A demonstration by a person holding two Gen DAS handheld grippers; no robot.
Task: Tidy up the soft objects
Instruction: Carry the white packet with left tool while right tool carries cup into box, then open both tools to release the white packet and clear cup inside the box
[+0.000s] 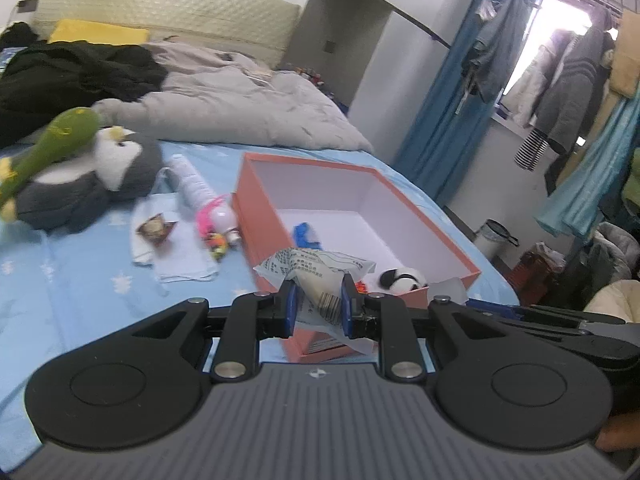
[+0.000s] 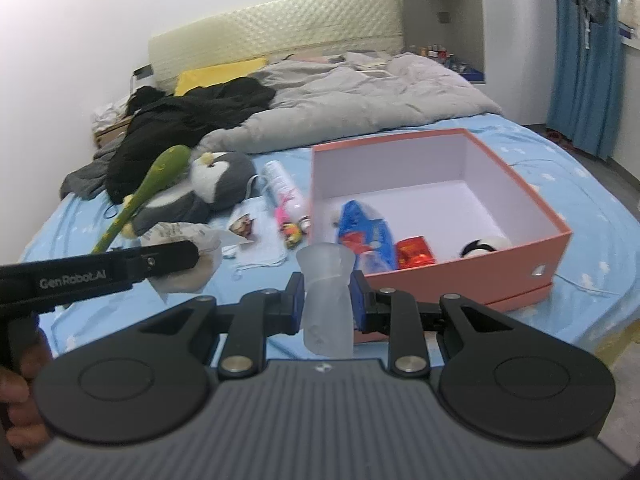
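The left gripper [image 1: 319, 302] is clamped on a white printed packet [image 1: 316, 276], its blue pads pinching the crumpled wrapper from both sides. The packet hangs above the near corner of the pink box [image 1: 256, 196], over the box's rim in the left wrist view. The right gripper [image 2: 329, 300] is clamped on a frosted, translucent soft cup [image 2: 327, 300], which stands upright between the pads and is squeezed narrow at its middle. From the right wrist view the cup sits just in front of the box's near left corner, above the bed [image 2: 592, 184].

The box is open, white inside, and rests on the light blue sheet. Inside it lie a blue pouch [image 2: 360, 232], a red packet [image 2: 414, 254] and a small black-and-white plush [image 2: 486, 246] against the near wall.

Left of the box on the sheet lie a white bottle [image 2: 284, 190] with a pink tuft [image 2: 283, 208] beside it, a small colourful toy [image 2: 294, 236], and a folded white cloth [image 2: 260, 248] with a small dark wrapper [image 2: 243, 226] on it. Farther left, a grey penguin plush [image 2: 216, 184] lies with a green plush stick [image 2: 144, 196] leaning across it. A grey duvet [image 2: 360, 100] and black clothes [image 2: 192, 116] are bunched toward the headboard. A hand [image 2: 16, 396] grips the left gripper's handle at the lower left edge of the right wrist view.
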